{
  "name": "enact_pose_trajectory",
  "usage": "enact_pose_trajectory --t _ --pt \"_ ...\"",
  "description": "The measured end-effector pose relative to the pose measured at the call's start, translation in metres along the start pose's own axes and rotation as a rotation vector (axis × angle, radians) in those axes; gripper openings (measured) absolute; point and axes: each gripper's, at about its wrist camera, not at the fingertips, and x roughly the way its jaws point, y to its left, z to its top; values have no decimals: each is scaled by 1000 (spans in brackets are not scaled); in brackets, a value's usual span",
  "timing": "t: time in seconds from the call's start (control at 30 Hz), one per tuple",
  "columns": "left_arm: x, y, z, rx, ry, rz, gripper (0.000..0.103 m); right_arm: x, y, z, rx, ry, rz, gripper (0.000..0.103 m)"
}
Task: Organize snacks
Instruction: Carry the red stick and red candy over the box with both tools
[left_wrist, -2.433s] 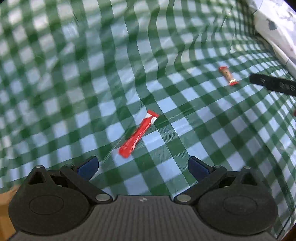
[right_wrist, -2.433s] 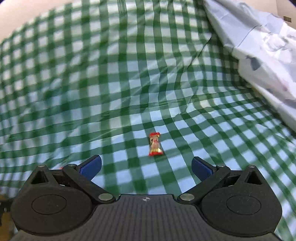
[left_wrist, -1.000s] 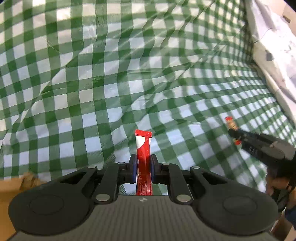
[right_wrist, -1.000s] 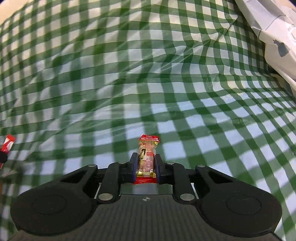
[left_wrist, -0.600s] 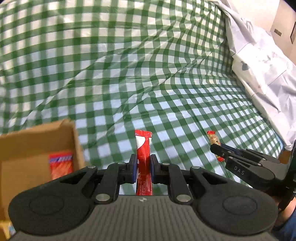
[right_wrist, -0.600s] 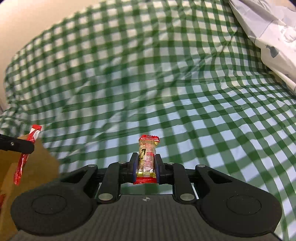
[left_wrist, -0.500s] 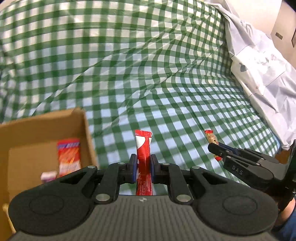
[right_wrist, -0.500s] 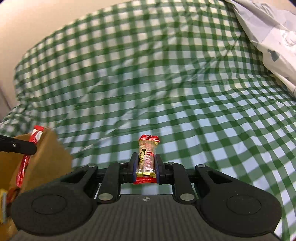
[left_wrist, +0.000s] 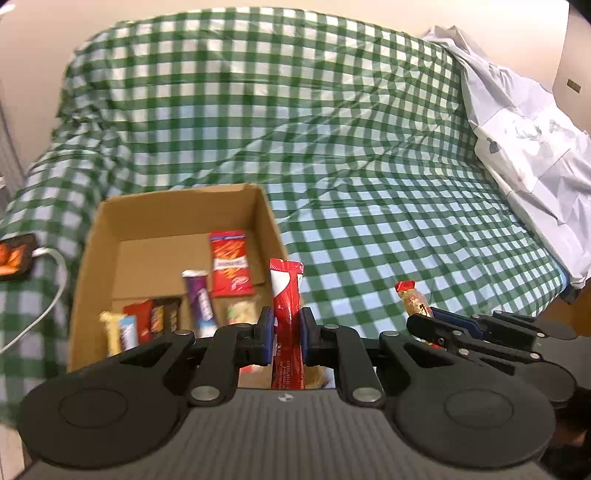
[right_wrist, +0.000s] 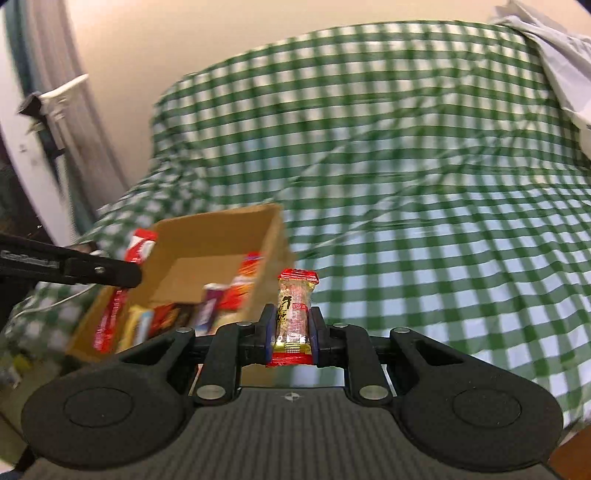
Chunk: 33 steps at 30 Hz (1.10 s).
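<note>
Green-and-white checked cloth (left_wrist: 369, 155) covers a bed, with a pale crumpled sheet (left_wrist: 532, 147) heaped along its right side. An open cardboard box (left_wrist: 173, 206) sits on the cloth at the near left; inside lie a red pouch (left_wrist: 229, 264), a purple bar (left_wrist: 199, 299) leaning upright, and several smaller wrapped bars (left_wrist: 140, 325) against the near wall. The left gripper (left_wrist: 287, 334) is clamped on a red stick pack (left_wrist: 285, 291), held upright above the box's near right corner. The right gripper (right_wrist: 292, 334) pinches a clear nut bar (right_wrist: 295, 306) with red ends, also upright, beside the box's right wall and over the cloth. In the left view that bar stands just right of the stick pack, the two grippers side by side. A phone (left_wrist: 14, 256) with a white cable (left_wrist: 51, 295) lies on the cloth left of the box.
</note>
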Motion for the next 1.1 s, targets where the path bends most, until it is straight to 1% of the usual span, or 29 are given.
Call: enact_pose_trajectory --t 0.27,0.5,0.77,1.1 --pt "-48 21 -47 -30 -28 49 16 -39 59 -20 -84 14 89 19" --pt "-71 29 -74 -59 -34 51 16 -61 91 -31 -166 1 100 19" --pt "-84 30 -84 -73 -58 58 16 -79 106 -36 -222 -26 99 19" --pt "-88 32 -87 -83 -67 62 16 -85 110 -38 -232 -30 96 19"
